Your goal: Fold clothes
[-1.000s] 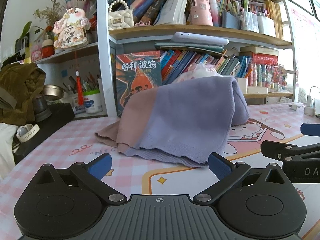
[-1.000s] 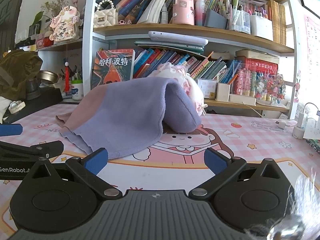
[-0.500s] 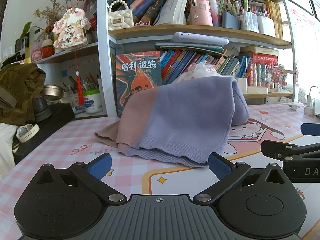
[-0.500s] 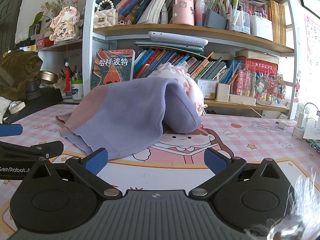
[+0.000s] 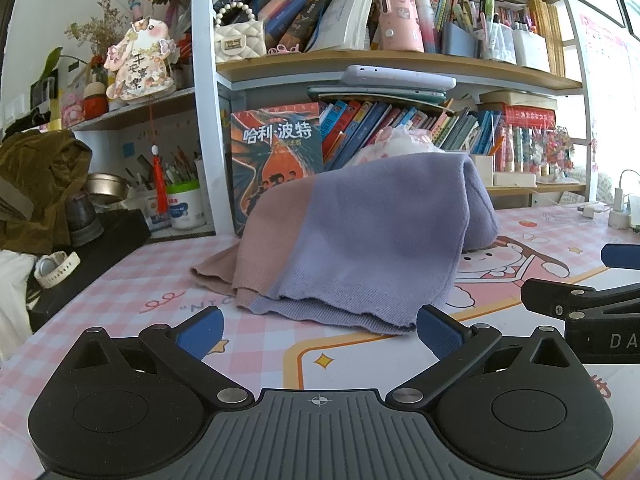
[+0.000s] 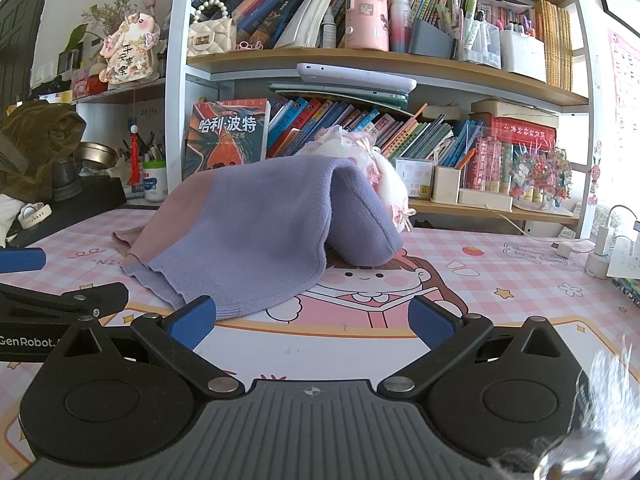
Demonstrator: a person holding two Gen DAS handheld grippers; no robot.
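While a white cup (image 5: 185, 209) at left frame holds pens, the lavender-pink garment (image 5: 360, 240) lies heaped mid-frame, hem toward both spread, empty grippers: left gripper (image 5: 320, 330), right gripper (image 6: 312, 322).

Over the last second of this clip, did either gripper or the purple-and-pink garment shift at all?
Nothing visibly changed. The left gripper and right gripper hover with jaws open and empty just short of the purple-and-pink garment, which lies draped in the same heap on the pink checked mat.
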